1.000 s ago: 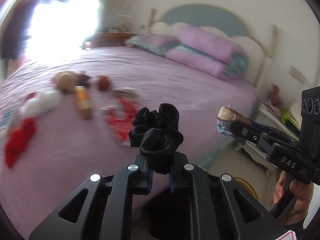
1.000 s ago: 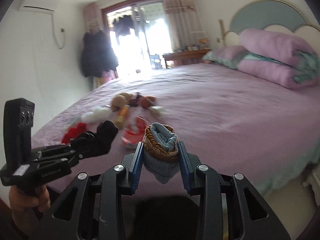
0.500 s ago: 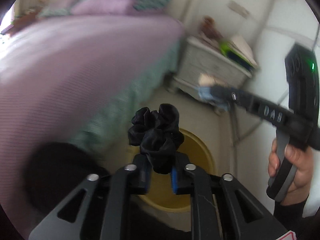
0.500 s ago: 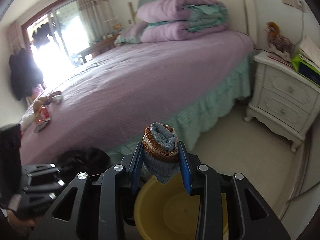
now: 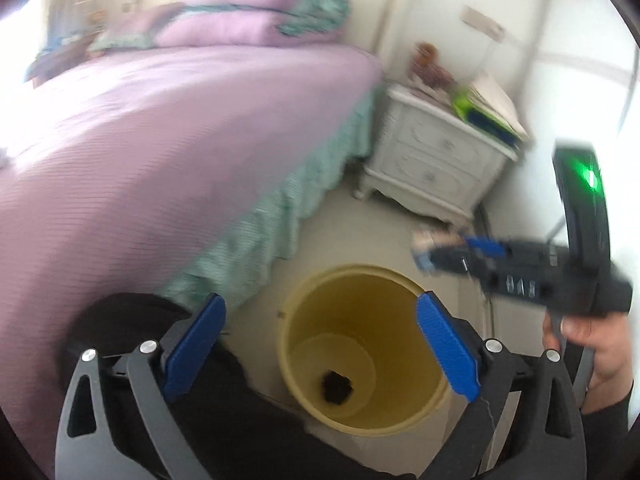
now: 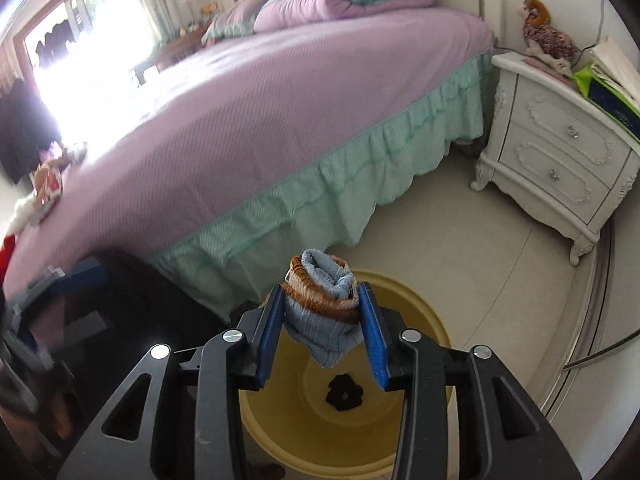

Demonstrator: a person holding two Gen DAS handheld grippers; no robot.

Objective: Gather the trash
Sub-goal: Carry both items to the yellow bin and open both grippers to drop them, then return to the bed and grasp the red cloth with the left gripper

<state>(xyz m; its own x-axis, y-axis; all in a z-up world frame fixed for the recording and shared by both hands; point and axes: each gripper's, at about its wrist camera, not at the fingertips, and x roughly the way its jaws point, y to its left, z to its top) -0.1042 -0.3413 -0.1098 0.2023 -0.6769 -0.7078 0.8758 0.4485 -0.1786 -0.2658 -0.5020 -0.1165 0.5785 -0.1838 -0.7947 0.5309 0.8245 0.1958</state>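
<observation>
the bed (image 6: 280,92) with its purple cover fills most of what i see, with the white nightstand (image 6: 560,152) off at its far corner. on the floor beside the bed skirt stands the yellow bin (image 5: 404,286), right under both of my tools. the left tool (image 5: 320,344) has just been opening and now stands spread wide with nothing between its pads; the black scrunchie (image 6: 344,392) lies at the bottom of the bin. the right tool (image 6: 324,328) has just begun easing apart, yet the rolled blue and brown sock (image 6: 324,300) sits between its pads, which look to be touching it on both sides, above the bin's near rim. i judge the step in hand is dropping this sock. to do it well i'd nudge the right tool a little further over the bin's middle, then spread it fully so the roll falls clean rather than catching a pad or glancing off the rim. more clutter (image 6: 44,184) waits far along the bed.
</observation>
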